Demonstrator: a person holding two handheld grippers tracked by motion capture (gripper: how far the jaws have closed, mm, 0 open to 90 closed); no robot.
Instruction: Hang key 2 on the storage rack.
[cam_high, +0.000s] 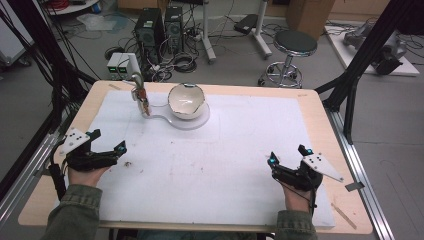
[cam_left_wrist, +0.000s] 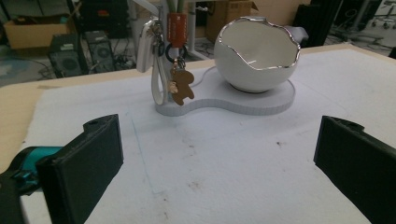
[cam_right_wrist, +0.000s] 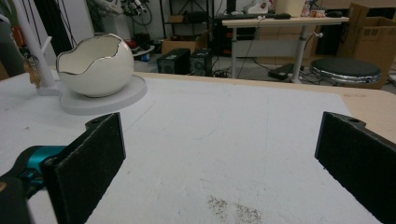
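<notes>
A white egg-shaped bowl with a silver jagged rim sits on a white base at the back of the mat. Beside it a small stand carries hanging keychains. In the left gripper view the bowl and a brown bear-shaped charm on the stand are straight ahead. My left gripper rests at the mat's left edge, open and empty. My right gripper rests at the front right, also open and empty. The right gripper view has the bowl far off at the left.
A white mat covers most of the wooden table. Small dark crumbs lie near the left gripper. Behind the table stand computer towers, cables and a round stool. Black frame posts flank the table.
</notes>
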